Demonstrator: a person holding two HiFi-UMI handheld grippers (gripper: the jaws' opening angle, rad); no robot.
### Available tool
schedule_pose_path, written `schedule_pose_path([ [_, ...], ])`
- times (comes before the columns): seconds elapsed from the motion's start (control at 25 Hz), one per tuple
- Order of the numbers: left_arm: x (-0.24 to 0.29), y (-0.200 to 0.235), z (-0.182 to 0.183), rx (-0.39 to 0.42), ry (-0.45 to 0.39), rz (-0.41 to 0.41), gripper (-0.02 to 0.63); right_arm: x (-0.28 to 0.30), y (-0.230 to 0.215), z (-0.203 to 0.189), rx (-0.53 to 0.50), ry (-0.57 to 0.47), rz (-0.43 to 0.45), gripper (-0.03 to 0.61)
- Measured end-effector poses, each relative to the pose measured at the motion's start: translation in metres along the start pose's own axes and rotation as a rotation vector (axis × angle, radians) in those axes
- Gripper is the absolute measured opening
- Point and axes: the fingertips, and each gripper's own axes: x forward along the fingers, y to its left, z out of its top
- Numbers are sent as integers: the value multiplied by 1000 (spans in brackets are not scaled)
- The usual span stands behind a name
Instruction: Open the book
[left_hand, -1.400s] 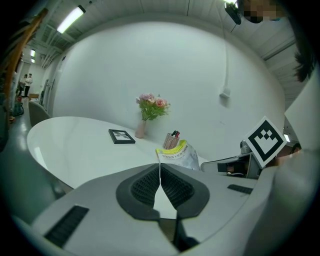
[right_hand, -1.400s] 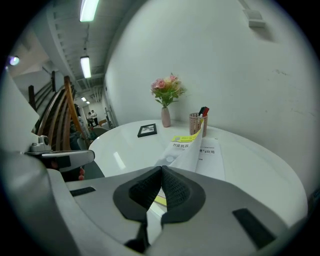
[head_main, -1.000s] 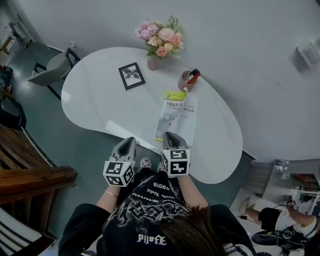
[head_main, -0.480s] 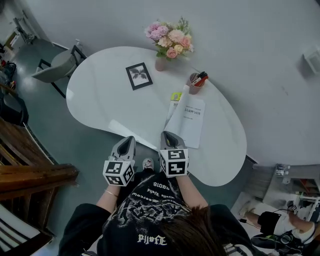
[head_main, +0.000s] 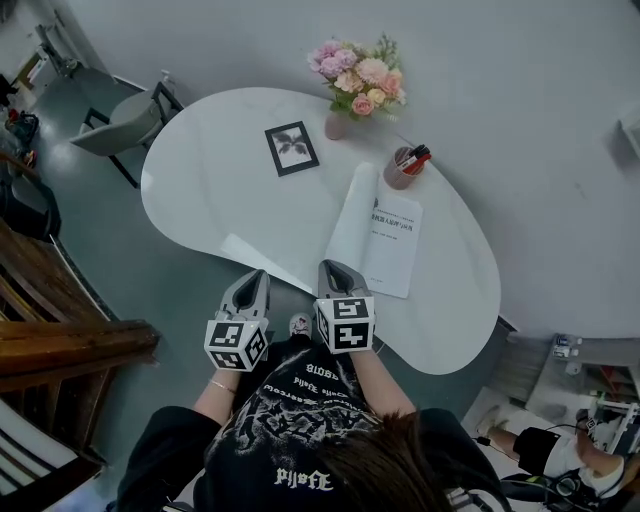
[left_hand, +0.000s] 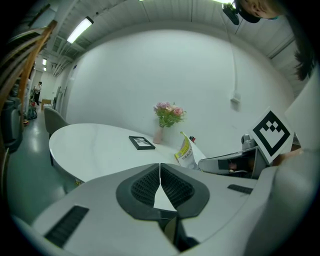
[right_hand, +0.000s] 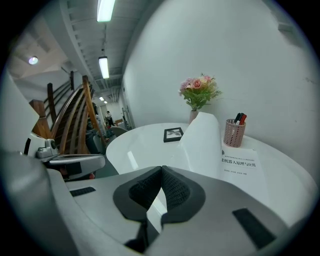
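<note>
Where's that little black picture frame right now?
In the head view, the picture frame lies flat on the white table, just left of the flower vase and up-left of the book.

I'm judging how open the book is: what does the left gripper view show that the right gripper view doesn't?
Only the left gripper view shows the book from outside, its yellow cover raised off the table, plus the right gripper. Only the right gripper view shows the cover's white inside, the printed first page and the left gripper. Both show the flowers, the picture frame and that table.
</note>
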Motion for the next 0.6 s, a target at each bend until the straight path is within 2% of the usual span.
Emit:
schedule_pose_path([
  [0.6,-6,26,-2,-20,6,48,25,26,42,10,-39,13,108,28],
])
